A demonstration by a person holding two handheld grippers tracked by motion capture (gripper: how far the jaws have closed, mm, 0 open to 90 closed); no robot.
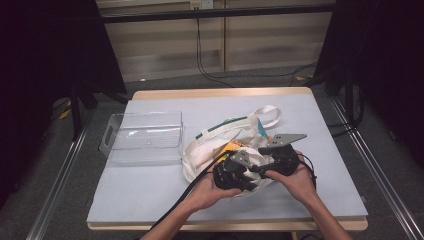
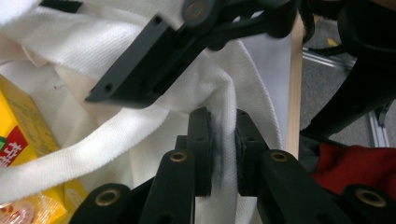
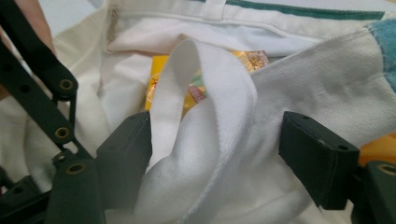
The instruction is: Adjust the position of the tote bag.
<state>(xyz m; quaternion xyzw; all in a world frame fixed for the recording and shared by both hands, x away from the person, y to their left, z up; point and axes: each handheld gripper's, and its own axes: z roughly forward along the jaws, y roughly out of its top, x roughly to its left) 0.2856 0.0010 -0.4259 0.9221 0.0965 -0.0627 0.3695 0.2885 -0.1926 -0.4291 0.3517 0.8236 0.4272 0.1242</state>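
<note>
**Bag rim pinched, contents not yet out**

Taking the white tote bag (image 1: 220, 150) as the landmark: well to its left on the grey table (image 1: 150, 195) sits a clear plastic bin (image 1: 144, 137), with nothing in it as far as the high view shows. The bag itself lies slumped near the table's middle, its mouth open toward the person and a loose handle looped at its far right.

At the bag's near rim, the left gripper (image 2: 223, 140) has its jaws closed narrow on a fold of white cloth. Inside the bag, left of that pinched fold, lies a yellow packet (image 2: 28, 135).

Just right of it, the right gripper (image 3: 217, 154) stands wide, its jaws spread either side of a white handle strap (image 3: 196, 107) without clamping it.

Judged from this, the work looks early: the mouth is being held open, the packet is inside the bag, and the bin waits. Taking a hold on the strap or the packet, lifting out and placing seem left.
</note>
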